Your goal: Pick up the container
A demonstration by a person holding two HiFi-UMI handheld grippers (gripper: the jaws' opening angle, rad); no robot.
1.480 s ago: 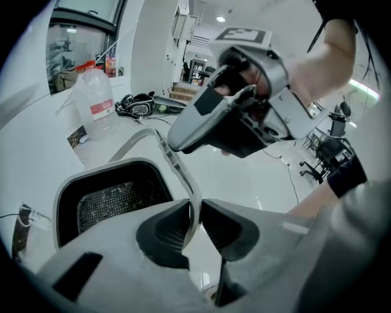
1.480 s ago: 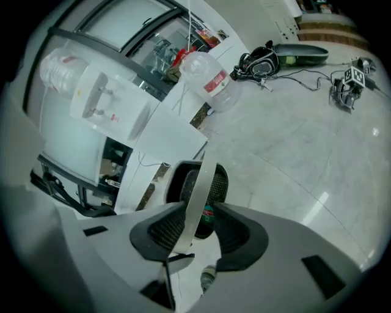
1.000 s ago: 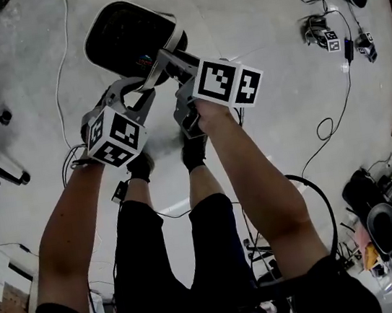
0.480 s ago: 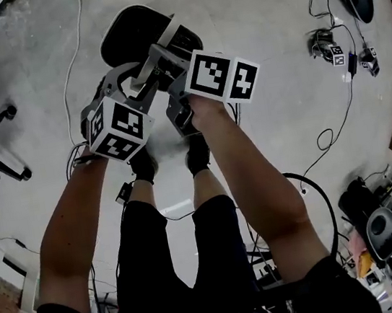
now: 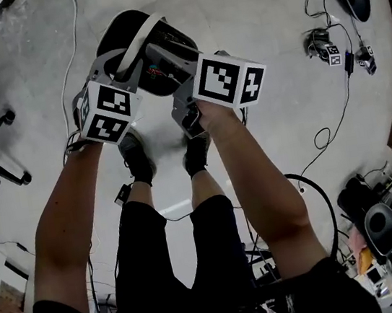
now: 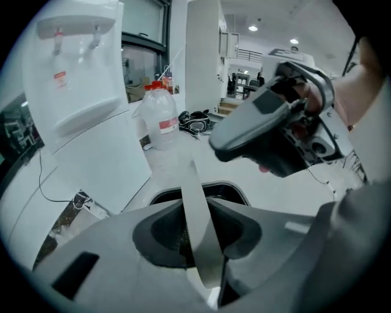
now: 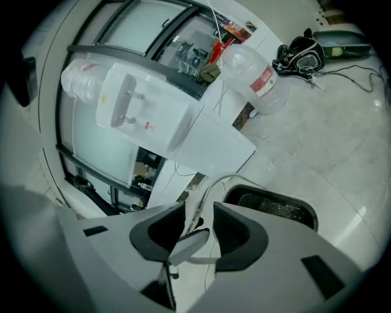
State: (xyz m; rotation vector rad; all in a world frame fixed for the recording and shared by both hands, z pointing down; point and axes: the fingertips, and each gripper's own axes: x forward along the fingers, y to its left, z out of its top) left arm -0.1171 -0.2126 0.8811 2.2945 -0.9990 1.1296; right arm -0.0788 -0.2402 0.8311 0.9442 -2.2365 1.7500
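The bare concrete floor (image 5: 286, 124) is stretching out around you, with cables trailing across it. The black container (image 5: 123, 32) is sitting just ahead of both tongs, below their tips, with its white handle (image 5: 136, 41) arching up toward them. You are gripping that handle in the right tongs (image 7: 198, 235), whose jaws are standing fairly wide across the band. Over the last second the left tongs (image 6: 204, 244) have been moving forward, closer over the container. Their jaws have just been closing, and they are now pressing narrowly on the handle running between them. With both tongs on the handle, you are looking ready to lift. I cannot tell whether the container is clearing the floor yet.
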